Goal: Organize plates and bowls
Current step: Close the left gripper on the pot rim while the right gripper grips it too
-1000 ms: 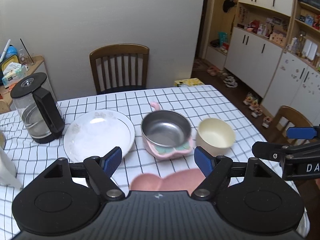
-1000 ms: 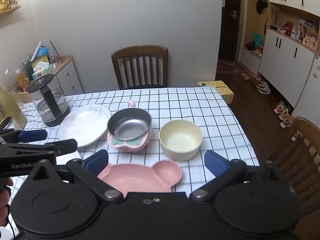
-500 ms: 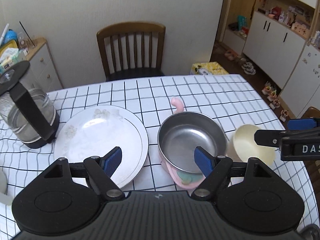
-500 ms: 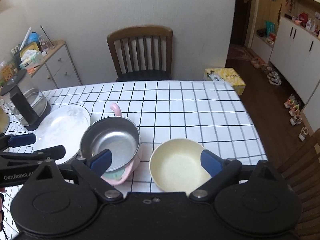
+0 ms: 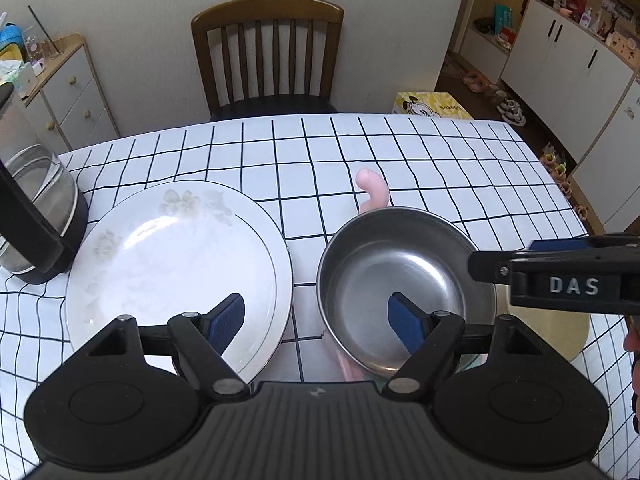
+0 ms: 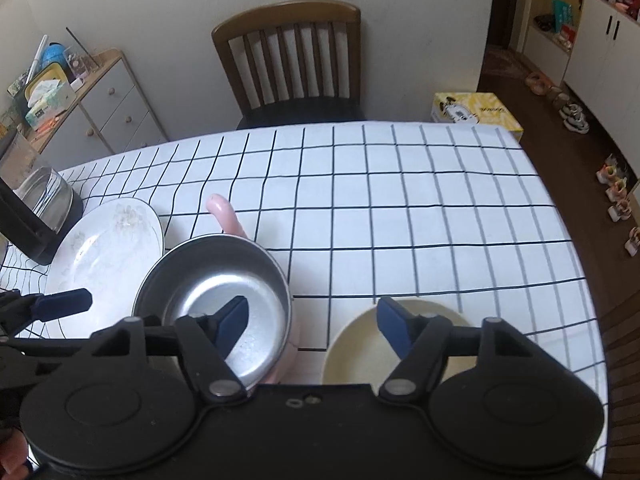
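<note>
The left gripper (image 5: 320, 322) is seen with its blue-padded jaws standing well apart and nothing clamped between them. Under its left pad lies a round white porcelain plate with a thin dark rim line and faint floral print (image 5: 176, 264); under its right pad lies a round stainless-steel bowl seated in a pink holder with a curled pink handle (image 5: 400, 276). The gap between plate and steel bowl falls between the two pads.

The right gripper (image 6: 314, 326) has just been closing its jaws, yet they are seen still parted, and nothing is gripped. Its left pad hangs over the inside of the steel bowl (image 6: 224, 300), and its right pad hangs over the near rim of a round cream-coloured bowl (image 6: 356, 344); whether either pad touches cannot be told. The bare checked tablecloth (image 6: 400, 220) between the two bowls shows between the pads.

Beyond the left gripper's left side, a glass kettle with a black handle and base (image 5: 36, 220) stands just beside the plate. Beyond both grippers, a brown wooden slat-back chair (image 5: 268, 52) is set at the far table edge.
</note>
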A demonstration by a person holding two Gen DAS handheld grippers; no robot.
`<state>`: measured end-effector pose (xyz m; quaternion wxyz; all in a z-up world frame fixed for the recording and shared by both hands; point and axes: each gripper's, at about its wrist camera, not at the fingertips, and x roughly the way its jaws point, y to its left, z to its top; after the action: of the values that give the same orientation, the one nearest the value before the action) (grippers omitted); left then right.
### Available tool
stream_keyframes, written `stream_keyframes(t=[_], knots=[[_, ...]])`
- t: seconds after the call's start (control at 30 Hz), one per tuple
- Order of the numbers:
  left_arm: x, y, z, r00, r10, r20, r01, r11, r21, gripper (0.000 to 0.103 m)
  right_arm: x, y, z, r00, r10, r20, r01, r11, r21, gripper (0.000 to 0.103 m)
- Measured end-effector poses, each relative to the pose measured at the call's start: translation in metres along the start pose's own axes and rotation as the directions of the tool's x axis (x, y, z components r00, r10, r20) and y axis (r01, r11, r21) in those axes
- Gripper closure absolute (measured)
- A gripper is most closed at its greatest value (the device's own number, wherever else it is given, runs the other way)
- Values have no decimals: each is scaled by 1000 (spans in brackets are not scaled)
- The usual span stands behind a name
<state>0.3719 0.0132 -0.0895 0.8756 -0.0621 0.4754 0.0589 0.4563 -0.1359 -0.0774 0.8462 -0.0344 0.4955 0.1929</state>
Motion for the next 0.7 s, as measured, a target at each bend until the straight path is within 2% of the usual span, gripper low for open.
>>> stream_keyframes(t=[0.07,0.2,0.23,0.3,0.37,0.7], knots=[[5,-1,0,1000,1,-11,-1,1000,11,33,7,2,2,1000,5,-10,-5,1000,-8,43],[12,-2,2,1000,0,-18,0,1000,11,37,17,5,4,1000,5,-25,-6,1000,-16,48],[13,-2,2,1000,-1,-19,1,1000,7,38,20,4,4,999,8,-31,-9,1000,-13,53],[17,-3,4,1000,-6,-26,6,1000,0,48,24,3,4,999,12,-40,-12,1000,-5,59],[22,-3,5,999,-7,-43,7,1000,-5,62,27,2,4,999,18,-47,-18,1000,1,64],[30,-2,3,998,2,-55,-2,1000,-2,90,34,2,-1,998,21,-63,-19,1000,17,85]])
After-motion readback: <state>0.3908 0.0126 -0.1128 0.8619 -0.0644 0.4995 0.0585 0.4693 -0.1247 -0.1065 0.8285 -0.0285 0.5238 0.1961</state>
